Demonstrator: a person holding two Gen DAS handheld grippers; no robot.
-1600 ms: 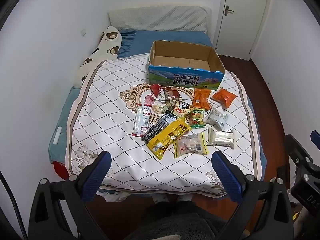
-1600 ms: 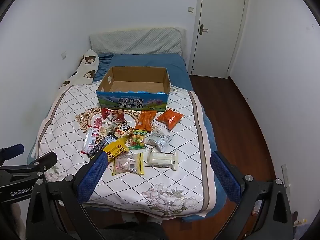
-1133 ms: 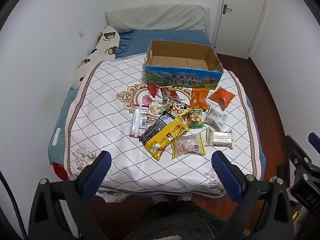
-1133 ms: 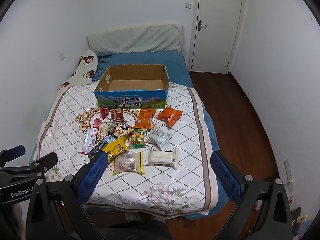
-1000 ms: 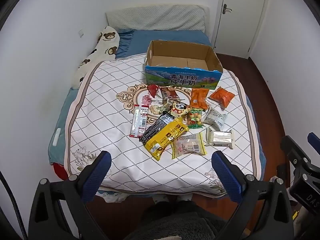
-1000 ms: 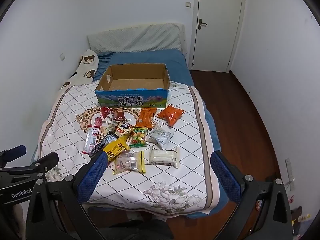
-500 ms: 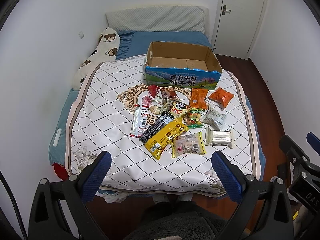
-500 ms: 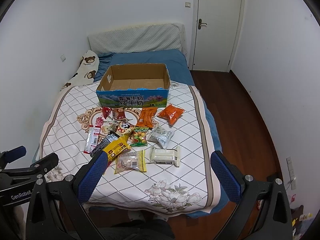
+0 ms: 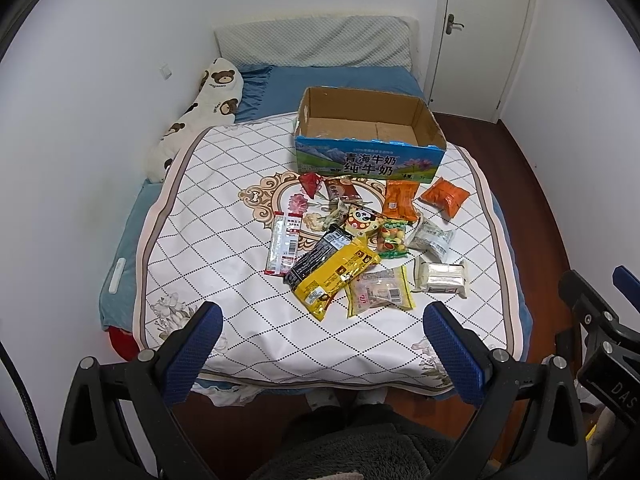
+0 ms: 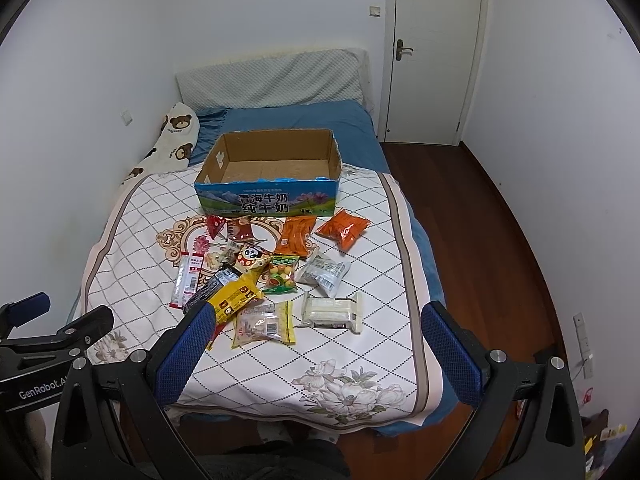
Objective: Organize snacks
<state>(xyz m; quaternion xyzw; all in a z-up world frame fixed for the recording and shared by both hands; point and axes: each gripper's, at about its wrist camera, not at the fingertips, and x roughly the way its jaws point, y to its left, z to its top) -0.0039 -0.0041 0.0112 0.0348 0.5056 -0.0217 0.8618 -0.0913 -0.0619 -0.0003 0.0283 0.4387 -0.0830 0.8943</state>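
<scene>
A small white-walled bedroom holds a bed [image 9: 224, 264] under a diamond-patterned quilt. An empty cardboard milk box [image 9: 370, 136] sits on the quilt towards the headboard. About a dozen snack packets lie scattered mid-bed, none boxed yet. Nearest the foot edge are a yellow packet [image 9: 334, 276], a clear packet with yellow ends [image 9: 380, 292] and a white wafer pack [image 9: 442, 276]. Two orange packets [image 10: 344, 229] lie just in front of the box.

The task looks barely begun. Starting with the packets nearest the foot edge would probably keep the reach short. Pinching a crimped end, not the flat middle, should give thin film a firmer hold.

The left gripper [image 9: 322, 354] and the right gripper [image 10: 316, 356] both hang above the foot edge, level, pointing at the headboard. Their jaws are spread wide, holding nothing.
</scene>
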